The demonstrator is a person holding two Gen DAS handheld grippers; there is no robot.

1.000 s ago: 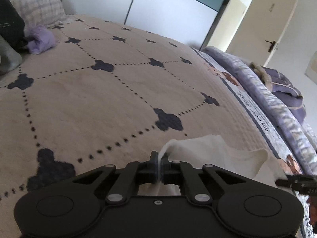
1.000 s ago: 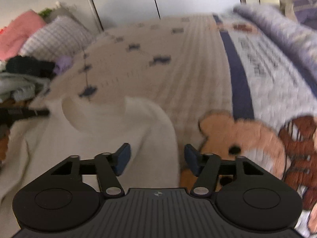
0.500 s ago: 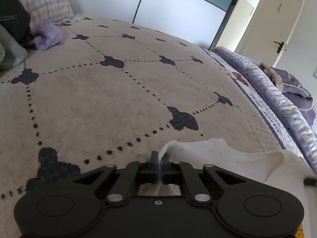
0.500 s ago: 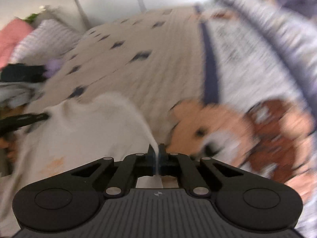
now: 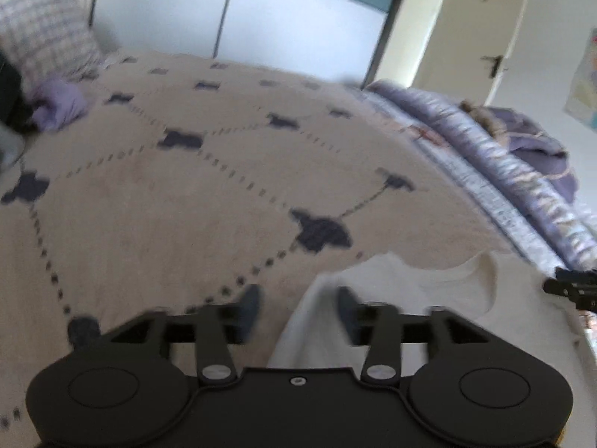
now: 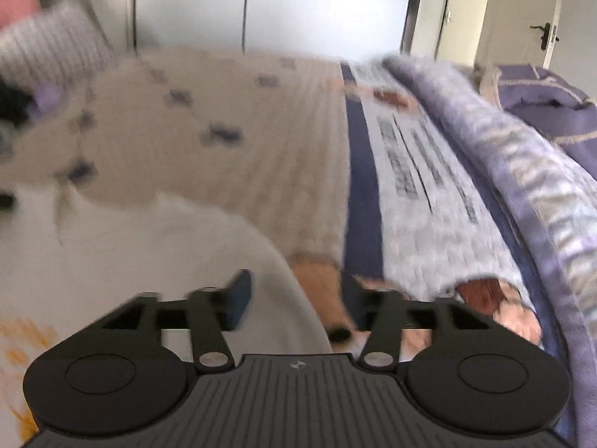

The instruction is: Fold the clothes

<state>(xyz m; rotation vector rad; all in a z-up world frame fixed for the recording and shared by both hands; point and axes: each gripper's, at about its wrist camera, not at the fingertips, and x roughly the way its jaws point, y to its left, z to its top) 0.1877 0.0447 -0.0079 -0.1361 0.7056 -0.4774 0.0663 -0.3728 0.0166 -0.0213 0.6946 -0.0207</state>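
Note:
A cream-white garment (image 5: 429, 291) lies flat on the beige bed cover (image 5: 186, 194), its neckline toward the far side. My left gripper (image 5: 296, 311) hovers over the garment's left edge; its jaws are opening and the cloth edge lies between them, unpressed. In the right wrist view the same garment (image 6: 141, 254) shows an orange print near the lower left. My right gripper (image 6: 294, 298) stands over the garment's right edge, jaws opening, the fabric's rim between them and loose. The right gripper's tip (image 5: 571, 287) shows at the far right of the left wrist view.
A checked pillow (image 5: 41, 33) and a lilac cloth (image 5: 59, 104) sit at the head of the bed with dark clothes beside them. A purple quilt (image 6: 522, 171) and a bear-print blanket (image 6: 429, 224) run along the right side. Wardrobe doors (image 5: 280, 26) stand behind.
Both grippers were shut on the garment's edges half a second ago and have let go; their jaws now stand apart. The garment has dropped flat on the bed. The right gripper rose slightly.

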